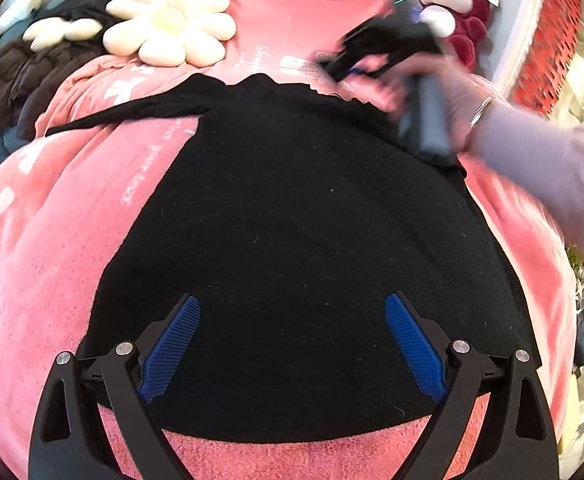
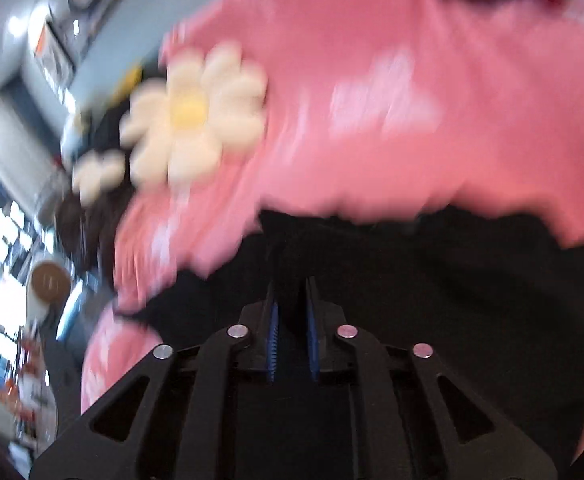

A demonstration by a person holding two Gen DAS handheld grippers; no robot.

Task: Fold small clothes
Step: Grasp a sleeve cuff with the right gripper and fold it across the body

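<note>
Evidently the right gripper (image 2: 291,312) pinches black fabric of the garment (image 1: 292,240); draw it across flat, while the wide-open left gripper (image 1: 292,344) hovers just above.

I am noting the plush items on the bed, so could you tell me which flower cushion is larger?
The larger flower cushion with the yellow centre, lying on the pink blanket; the smaller flower cushion to its left rests on dark clothing.

I see a pink blanket (image 1: 64,240) covering the bed; white flower cushion (image 1: 168,24) at its far end, dark puffer jacket (image 1: 20,76) beside, plush toy (image 1: 456,4) far right.
</note>
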